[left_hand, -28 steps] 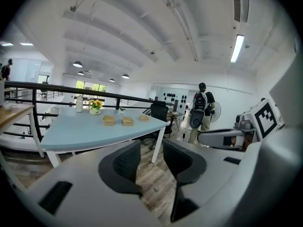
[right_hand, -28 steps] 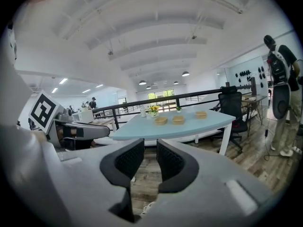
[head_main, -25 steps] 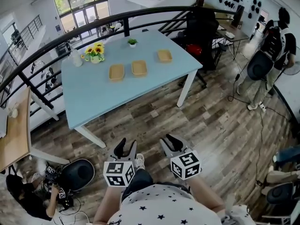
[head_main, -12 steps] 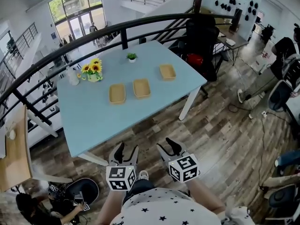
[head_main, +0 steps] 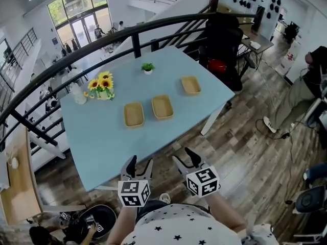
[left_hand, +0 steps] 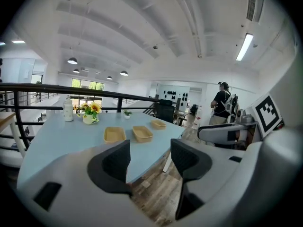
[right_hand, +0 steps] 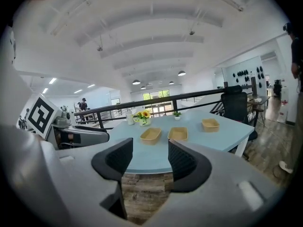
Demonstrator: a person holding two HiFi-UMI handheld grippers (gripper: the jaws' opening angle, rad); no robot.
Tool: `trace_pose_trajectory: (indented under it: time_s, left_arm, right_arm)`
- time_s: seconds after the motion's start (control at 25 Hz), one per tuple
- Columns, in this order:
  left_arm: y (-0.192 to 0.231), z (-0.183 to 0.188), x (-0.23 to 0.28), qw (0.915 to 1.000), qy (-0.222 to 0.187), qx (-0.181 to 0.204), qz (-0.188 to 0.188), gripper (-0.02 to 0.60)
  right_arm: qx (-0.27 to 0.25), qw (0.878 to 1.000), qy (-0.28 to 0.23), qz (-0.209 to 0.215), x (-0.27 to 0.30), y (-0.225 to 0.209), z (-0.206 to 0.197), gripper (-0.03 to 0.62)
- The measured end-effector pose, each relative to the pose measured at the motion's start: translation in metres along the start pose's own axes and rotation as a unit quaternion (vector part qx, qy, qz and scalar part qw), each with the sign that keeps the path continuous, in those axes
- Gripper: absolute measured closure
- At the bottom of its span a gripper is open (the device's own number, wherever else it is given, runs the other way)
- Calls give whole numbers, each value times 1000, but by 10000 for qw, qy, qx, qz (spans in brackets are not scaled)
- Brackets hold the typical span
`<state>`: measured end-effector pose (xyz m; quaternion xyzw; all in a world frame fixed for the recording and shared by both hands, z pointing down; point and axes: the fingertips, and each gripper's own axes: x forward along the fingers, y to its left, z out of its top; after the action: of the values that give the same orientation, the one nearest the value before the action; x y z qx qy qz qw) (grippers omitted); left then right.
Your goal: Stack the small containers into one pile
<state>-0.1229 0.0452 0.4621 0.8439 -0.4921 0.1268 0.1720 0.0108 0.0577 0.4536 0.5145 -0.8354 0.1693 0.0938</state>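
Three small tan containers are seen on the light blue surface [head_main: 102, 131], each lying separately and none stacked. The left container [head_main: 134, 114] and the middle container [head_main: 162, 106] are set just beside each other without touching. The right container [head_main: 190, 85] is placed well apart from them, nearer the surface's far right edge. All three are seen open side up and empty.

Behind them, a vase of sunflowers [head_main: 101, 84] is seen next to a pale bottle [head_main: 78, 93], and a small potted plant [head_main: 147, 67] is placed by the far edge, below a black railing [head_main: 168, 22].

The left gripper [head_main: 140, 163] and the right gripper [head_main: 185, 157] are held side by side at the near edge of the surface, over the wooden floor [head_main: 245, 147], well apart from the containers. The jaws of both are opening and are spread wide, and nothing is caught between them.
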Motion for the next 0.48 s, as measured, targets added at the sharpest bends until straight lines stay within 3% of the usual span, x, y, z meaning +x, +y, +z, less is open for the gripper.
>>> trace_pose_trajectory:
  time_s: [0.48]
  left_arm:
    - [67, -17, 49, 9985, 393, -154, 348, 334]
  right_arm:
    - [-20, 9998, 221, 7, 62, -13, 3, 375]
